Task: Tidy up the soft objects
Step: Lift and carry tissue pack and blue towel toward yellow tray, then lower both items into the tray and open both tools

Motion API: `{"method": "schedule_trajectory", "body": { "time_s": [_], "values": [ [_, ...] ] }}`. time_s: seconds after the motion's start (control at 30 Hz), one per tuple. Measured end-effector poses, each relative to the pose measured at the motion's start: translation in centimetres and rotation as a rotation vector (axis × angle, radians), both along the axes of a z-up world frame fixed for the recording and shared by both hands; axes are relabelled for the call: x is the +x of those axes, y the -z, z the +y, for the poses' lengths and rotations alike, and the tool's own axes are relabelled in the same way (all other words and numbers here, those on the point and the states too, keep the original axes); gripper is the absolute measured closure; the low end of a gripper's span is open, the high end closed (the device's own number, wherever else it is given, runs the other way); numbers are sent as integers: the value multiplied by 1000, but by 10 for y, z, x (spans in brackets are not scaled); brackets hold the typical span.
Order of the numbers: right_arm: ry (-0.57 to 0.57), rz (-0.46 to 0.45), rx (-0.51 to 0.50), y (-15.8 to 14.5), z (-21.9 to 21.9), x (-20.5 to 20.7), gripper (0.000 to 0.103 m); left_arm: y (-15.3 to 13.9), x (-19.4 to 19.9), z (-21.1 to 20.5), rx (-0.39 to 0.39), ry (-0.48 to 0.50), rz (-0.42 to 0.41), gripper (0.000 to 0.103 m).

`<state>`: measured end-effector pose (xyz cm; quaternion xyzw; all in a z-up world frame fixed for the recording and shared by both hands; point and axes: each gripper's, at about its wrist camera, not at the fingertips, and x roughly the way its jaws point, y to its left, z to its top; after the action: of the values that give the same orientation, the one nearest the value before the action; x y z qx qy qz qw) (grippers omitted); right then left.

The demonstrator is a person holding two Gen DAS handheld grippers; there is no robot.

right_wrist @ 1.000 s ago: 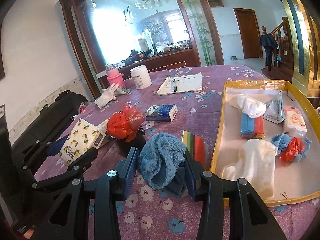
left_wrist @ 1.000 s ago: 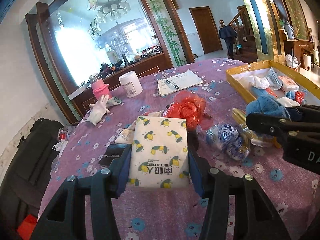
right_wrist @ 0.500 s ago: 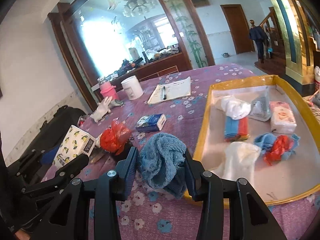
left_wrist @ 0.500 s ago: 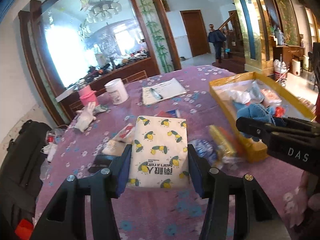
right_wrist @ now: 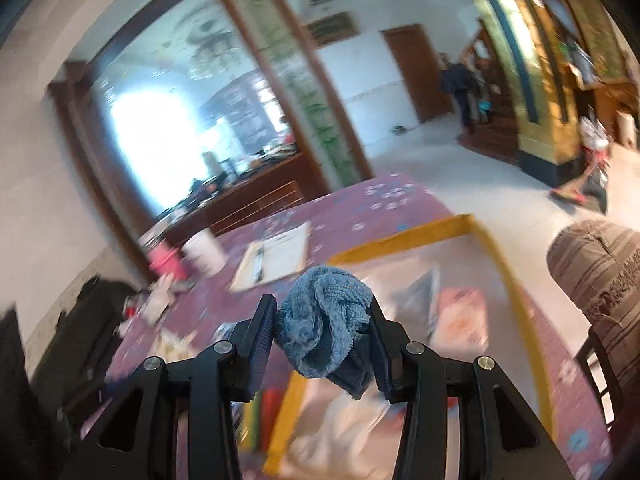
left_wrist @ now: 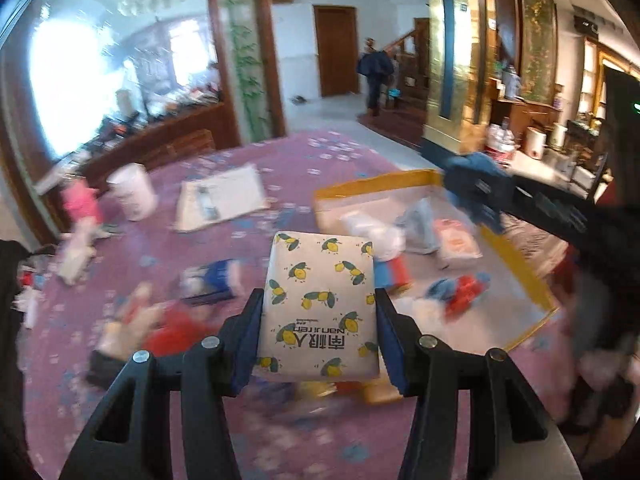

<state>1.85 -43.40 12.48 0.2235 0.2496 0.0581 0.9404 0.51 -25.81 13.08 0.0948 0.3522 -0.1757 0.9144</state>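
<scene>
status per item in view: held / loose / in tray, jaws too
left gripper: jaws shut on tissue pack
tissue pack: held, off the table
right gripper: jaws shut on blue cloth
blue cloth: held, bunched, above the tray
tray: on table, open, soft items inside
notepad: flat on table
white cup: upright

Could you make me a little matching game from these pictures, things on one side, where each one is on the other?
Things:
1. lemon-print tissue pack
2. blue knitted cloth
3. notepad
4. yellow-rimmed tray

Places:
A. lying flat on the purple tablecloth
B. clamped in the right gripper
C. holding soft items already
D. clamped in the left gripper

Pairs: 1-D, 2-B, 3-A, 4-C
</scene>
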Motion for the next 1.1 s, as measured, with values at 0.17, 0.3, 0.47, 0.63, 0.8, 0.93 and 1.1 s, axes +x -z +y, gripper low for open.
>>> {"method": "schedule_trajectory", "body": {
  "time_s": [0.17,0.3,0.47,0.63,0.8,0.93,1.1],
  "values": [
    [113,105,72,14,-44,55,57,24,35,-42,-94,51,142,52],
    [105,170,66,33,-56,75,57,51,54,-67,-90,75,218,52],
    [101,218,80,55,-71,82,57,75,63,-83,-88,95,252,52],
    [100,253,65,65,-67,88,56,85,59,-89,-55,124,250,52],
    [98,278,22,69,-62,91,55,88,59,-85,-59,120,255,52],
    [103,281,15,70,-61,92,53,89,61,-79,-77,114,264,52],
    [109,274,26,70,-61,92,33,90,63,-75,-98,111,277,51]
  ]
}}
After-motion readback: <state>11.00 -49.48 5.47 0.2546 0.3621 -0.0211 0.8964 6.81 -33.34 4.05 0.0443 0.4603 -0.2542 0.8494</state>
